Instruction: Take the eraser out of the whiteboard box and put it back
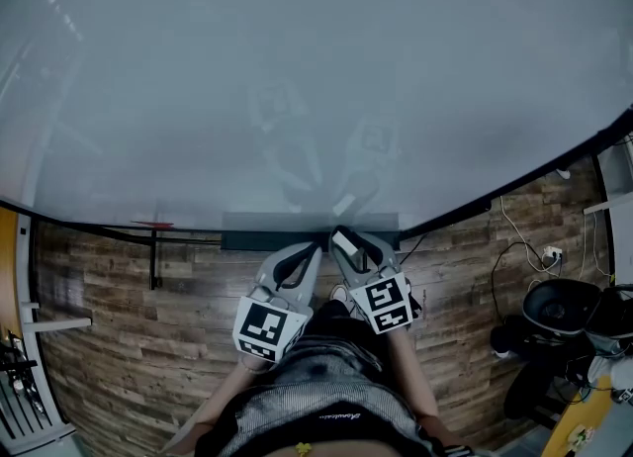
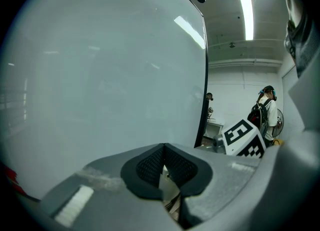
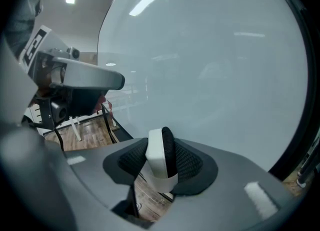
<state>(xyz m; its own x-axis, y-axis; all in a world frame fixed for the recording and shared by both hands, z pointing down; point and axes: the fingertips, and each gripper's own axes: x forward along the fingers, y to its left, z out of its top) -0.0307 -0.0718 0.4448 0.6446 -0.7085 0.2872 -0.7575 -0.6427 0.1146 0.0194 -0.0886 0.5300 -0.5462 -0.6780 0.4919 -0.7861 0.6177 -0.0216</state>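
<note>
OK, eraser (image 3: pixel 161 155): white hard body with a black felt face, clamped upright between the right gripper's (image 3: pixel 159 169) black mesh pads, which hide its lower end. In the head view it's right at the whiteboard box (image 1: pixel 257 239), a long dark tray on the whiteboard's (image 1: pixel 297 69) bottom edge. Contact and box interior can't be made out. Left gripper (image 2: pixel 164 170) is closed on nothing, pad tips meeting. The board is glossy and reflects the ceiling lights.
</note>
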